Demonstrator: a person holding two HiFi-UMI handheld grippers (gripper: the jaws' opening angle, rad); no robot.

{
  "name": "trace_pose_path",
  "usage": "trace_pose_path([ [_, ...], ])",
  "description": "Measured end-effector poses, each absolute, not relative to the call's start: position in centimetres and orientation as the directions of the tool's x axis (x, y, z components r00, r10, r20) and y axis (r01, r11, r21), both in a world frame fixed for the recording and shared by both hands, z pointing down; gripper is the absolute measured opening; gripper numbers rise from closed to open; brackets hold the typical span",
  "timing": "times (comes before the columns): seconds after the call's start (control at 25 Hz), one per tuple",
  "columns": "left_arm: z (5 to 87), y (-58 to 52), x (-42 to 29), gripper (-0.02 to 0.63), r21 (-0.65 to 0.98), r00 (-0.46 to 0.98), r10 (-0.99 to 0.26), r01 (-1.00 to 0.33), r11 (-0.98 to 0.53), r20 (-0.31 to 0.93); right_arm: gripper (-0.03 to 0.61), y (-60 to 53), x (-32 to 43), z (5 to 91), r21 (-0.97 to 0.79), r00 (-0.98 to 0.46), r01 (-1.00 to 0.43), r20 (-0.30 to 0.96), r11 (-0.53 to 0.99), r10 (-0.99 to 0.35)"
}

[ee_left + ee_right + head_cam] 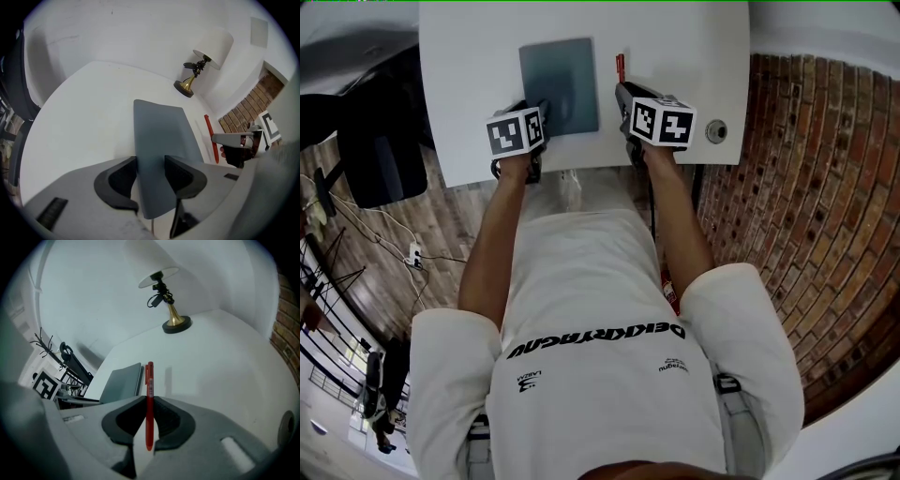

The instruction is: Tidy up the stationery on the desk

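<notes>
White tabletop [478, 84]: pretty bare, only two bits of stationery on or over it as far as I can see.
Left tongs [150, 164]: parked at the near left corner of the notebook, roughly half open. The cover shows in the gap and I don't see the pads squeezing it, so my guess is they're there to steady it or line up a grab.
Grey notebook [562, 80]: lying flat and closed, mid-tabletop.
Red pen [149, 390]: looks lifted off the tabletop, just right of the notebook, clip end pointing away from the person. Probably headed onto or beside the notebook, but that's only my guess.
Right tongs [149, 404]: clamped down narrow on the pen's lower barrel, with the pen running straight along the jaws.
Cable grommet [716, 131]: round hole near the right edge, well clear of everything.
</notes>
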State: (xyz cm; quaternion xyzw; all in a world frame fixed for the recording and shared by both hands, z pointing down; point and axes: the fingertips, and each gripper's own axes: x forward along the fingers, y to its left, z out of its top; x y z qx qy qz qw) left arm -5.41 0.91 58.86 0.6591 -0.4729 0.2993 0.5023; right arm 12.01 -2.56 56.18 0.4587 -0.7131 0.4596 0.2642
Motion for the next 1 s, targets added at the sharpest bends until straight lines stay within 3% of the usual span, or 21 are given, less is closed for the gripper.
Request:
trace_pose_path([
  [0.44, 56.3, 0.5, -5.9, 0.179, 0.401, 0.386, -0.434, -0.914, -0.061, 0.814, 0.051, -3.3, 10.3, 56.9, -0.460, -0.465, -0.881, 0.794, 0.113, -0.391],
  [0.76, 52.8, 1.3, -5.6, 0.027, 0.402, 0.398, -0.485, -0.910, -0.103, 0.779, 0.051, -3.0, 9.8, 58.2, -0.484, -0.477, -0.872, 0.801, 0.077, -0.362],
  [1.0, 51.7, 2.1, -5.6, 0.000, 0.459, 0.433, -0.512, -0.885, -0.082, 0.742, 0.051, -3.0, 8.9, 59.1, -0.460, -0.454, -0.885, 0.823, 0.068, -0.340],
])
